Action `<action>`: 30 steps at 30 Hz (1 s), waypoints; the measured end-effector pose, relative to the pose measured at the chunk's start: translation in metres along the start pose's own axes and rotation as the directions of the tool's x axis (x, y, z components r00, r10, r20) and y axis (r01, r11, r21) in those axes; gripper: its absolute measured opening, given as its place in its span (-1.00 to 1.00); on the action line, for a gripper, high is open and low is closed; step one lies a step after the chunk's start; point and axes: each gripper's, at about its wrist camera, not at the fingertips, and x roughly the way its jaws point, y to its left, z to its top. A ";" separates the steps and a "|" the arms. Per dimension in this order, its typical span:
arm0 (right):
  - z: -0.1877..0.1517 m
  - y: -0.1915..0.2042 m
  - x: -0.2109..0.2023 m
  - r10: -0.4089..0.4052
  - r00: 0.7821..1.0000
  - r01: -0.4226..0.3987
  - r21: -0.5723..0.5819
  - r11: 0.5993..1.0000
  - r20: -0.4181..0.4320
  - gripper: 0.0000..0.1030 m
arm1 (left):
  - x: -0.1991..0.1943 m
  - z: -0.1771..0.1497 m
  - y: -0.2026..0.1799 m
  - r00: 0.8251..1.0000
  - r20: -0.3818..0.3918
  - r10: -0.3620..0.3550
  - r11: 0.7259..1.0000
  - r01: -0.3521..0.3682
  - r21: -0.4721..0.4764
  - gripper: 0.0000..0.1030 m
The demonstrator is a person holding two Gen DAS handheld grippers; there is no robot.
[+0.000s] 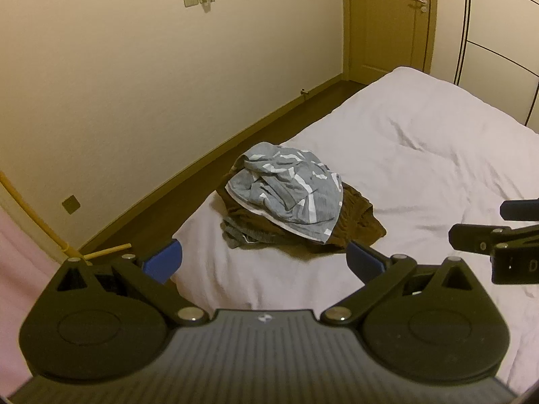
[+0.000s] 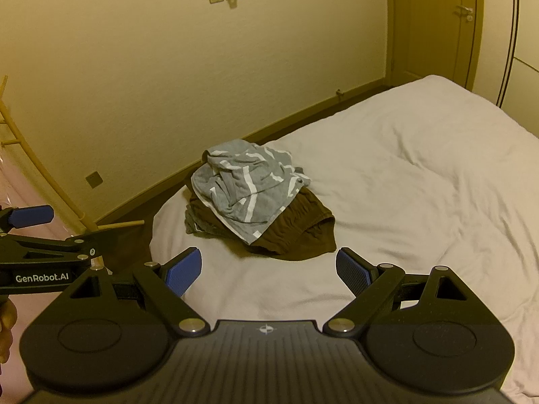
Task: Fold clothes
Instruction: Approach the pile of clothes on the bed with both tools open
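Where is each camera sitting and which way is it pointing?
Left wrist: on the left tongs, open, facing the clothes pile on the bed; the right tongs show at its right edge.
Right wrist: on the right tongs, open, facing the same pile; the left tongs and part of a hand show at its left edge.
Shared: pile, bed, wall, door.

Crumpled grey-white garment [image 1: 289, 188] atop brown garment [image 1: 357, 222], heaped, unfolded.
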 end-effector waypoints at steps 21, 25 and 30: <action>-0.011 -0.048 0.013 0.036 0.999 -0.035 0.037 0.999 -0.029 0.73 | 0.024 0.000 -0.040 0.999 -0.036 0.025 1.000 -0.025 -0.009 0.99; -0.012 -0.057 0.012 0.034 0.999 -0.033 0.043 0.999 -0.029 0.73 | 0.026 0.000 -0.050 0.999 -0.043 0.015 1.000 -0.016 -0.007 0.98; -0.011 -0.068 0.010 0.037 0.999 -0.036 0.052 0.998 -0.026 0.73 | 0.027 0.006 -0.058 0.999 -0.031 0.020 1.000 -0.020 0.001 0.98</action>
